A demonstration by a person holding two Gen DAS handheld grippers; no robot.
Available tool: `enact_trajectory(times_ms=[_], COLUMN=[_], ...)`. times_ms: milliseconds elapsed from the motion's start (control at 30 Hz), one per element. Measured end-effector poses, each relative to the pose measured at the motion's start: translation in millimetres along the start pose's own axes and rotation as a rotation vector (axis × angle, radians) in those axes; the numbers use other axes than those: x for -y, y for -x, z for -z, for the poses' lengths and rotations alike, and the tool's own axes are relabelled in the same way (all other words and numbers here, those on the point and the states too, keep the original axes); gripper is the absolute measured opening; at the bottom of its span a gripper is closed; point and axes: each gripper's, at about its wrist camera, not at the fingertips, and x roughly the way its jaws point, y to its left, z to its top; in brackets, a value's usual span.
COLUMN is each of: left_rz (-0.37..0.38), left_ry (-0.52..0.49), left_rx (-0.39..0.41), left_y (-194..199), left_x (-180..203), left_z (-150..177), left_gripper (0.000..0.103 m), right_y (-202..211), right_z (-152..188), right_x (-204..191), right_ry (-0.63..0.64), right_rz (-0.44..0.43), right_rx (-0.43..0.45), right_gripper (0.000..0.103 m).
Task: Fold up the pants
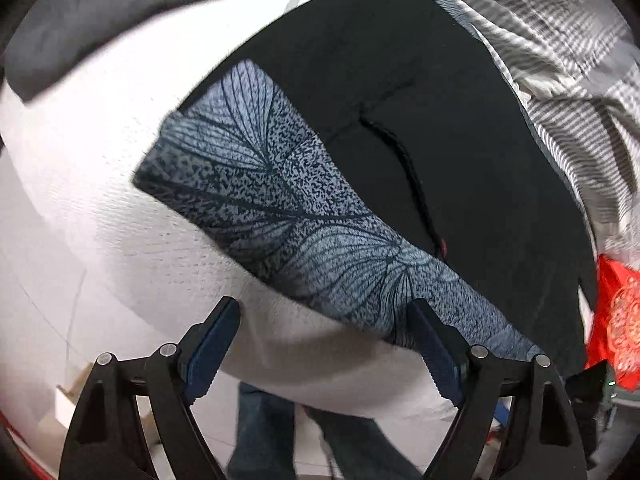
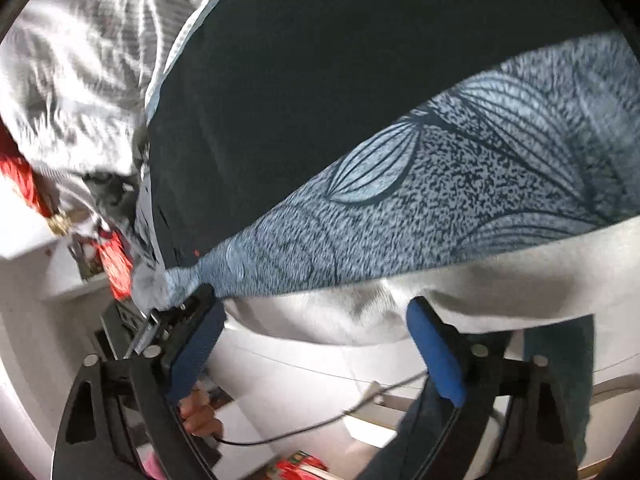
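Left wrist view: black pants with a grey leaf-print panel (image 1: 304, 216) lie flat on the white bed (image 1: 88, 200). Both the left gripper (image 1: 324, 316) and right gripper (image 2: 312, 308) gape empty (pads near the hem); closing early would likely pinch bedsheet too.

Pants (image 2: 360, 120) cut off at frame top

Home bedroom: white textured mattress (image 1: 100, 208) as work surface, rumpled grey-striped duvet (image 1: 560, 60) along its far edge, red decorative item (image 1: 618, 320) beside it, household clutter on floor
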Motion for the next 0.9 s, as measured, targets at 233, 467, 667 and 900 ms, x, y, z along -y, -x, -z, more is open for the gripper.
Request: enact_trajectory(times_ms=[233, 467, 667, 900], left_rz=[0.018, 0.080, 0.159, 0.195], left_ry=[-0.025, 0.001, 0.060, 0.055], left_rx=[-0.002, -0.014, -0.012, 0.028], left_y=[-3, -1, -2, 14], left_x=[4, 8, 19, 28], left_z=[-6, -15, -30, -41], left_gripper=[0.088, 0.088, 0.080, 0.018], right_y=[-15, -8, 2, 5], right_z=[-13, -20, -16, -17], right_x=[7, -6, -21, -33], right_ry=[-0.105, -0.142, -0.109, -0.064], right_rz=[-0.146, -0.273, -0.261, -0.207], right_rx=[0.040, 0.036, 0.023, 0.009], right_gripper=[0.070, 0.016, 0.015, 0.012])
